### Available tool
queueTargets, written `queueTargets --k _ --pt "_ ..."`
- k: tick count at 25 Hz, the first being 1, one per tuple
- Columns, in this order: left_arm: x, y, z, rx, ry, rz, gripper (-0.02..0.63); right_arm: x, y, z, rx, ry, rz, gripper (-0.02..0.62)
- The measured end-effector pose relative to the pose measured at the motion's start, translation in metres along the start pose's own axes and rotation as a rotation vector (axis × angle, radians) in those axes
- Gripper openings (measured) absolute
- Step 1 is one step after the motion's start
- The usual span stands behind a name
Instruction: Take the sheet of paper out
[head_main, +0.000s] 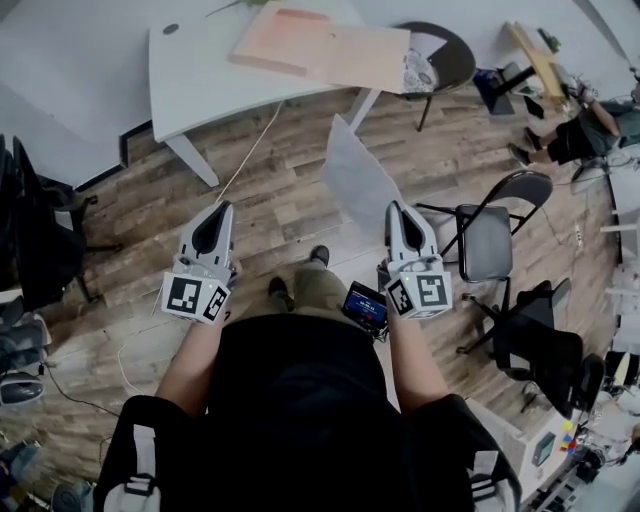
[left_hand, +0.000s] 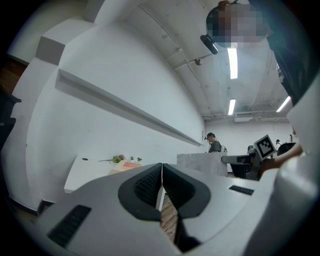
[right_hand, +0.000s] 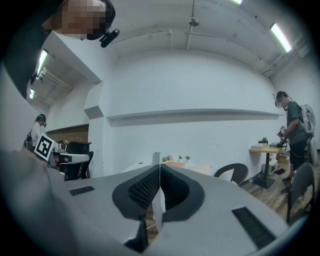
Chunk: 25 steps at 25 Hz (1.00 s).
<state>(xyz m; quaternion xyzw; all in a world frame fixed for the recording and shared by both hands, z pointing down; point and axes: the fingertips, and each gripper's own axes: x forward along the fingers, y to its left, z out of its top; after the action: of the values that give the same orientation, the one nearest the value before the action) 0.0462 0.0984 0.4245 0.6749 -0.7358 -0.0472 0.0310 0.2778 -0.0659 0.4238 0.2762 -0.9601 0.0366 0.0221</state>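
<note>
A pale grey sheet of paper (head_main: 355, 175) stands up in the air over the wooden floor, pinched at its lower corner by my right gripper (head_main: 397, 208), which is shut on it. In the right gripper view the sheet (right_hand: 159, 202) shows edge-on between the closed pads of that gripper (right_hand: 159, 169). My left gripper (head_main: 222, 207) is level with the right one, a body's width to its left, shut with nothing in it. The left gripper view shows its own closed jaws (left_hand: 161, 167) and the sheet (left_hand: 200, 162) off to the right.
A white table (head_main: 200, 70) stands ahead with a pinkish flat board (head_main: 330, 45) on it. A round black chair (head_main: 445, 55) stands beside the table and a folding chair (head_main: 490, 235) on the right. More chairs and clutter line both sides. Another person (right_hand: 295, 120) stands far right.
</note>
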Motion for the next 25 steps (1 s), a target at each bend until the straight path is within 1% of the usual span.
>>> queueTargets --k 2,6,11,15,21,25 --pt "-0.007 -0.005 0.002 -0.002 -0.01 0.005 0.003 -0.008 0.002 0.001 0.01 -0.007 0.005 0.012" --pt "-0.021 -0.012 0.007 0.017 -0.026 0.028 0.003 -0.015 0.012 -0.005 -0.014 -0.005 0.04 0.012" --pt "-0.028 -0.027 0.016 0.037 -0.033 0.053 0.003 -0.029 0.012 -0.014 0.011 0.008 0.066 0.012" --pt "-0.026 -0.062 0.017 0.034 -0.025 0.037 0.003 -0.054 0.007 -0.017 0.008 0.023 0.09 0.012" --pt "-0.02 -0.127 0.005 0.033 -0.011 0.006 0.003 -0.104 -0.023 -0.023 0.004 0.018 0.065 0.012" --pt "-0.028 -0.155 -0.006 0.026 0.008 -0.003 0.003 -0.13 -0.033 -0.029 -0.004 0.029 0.073 0.012"
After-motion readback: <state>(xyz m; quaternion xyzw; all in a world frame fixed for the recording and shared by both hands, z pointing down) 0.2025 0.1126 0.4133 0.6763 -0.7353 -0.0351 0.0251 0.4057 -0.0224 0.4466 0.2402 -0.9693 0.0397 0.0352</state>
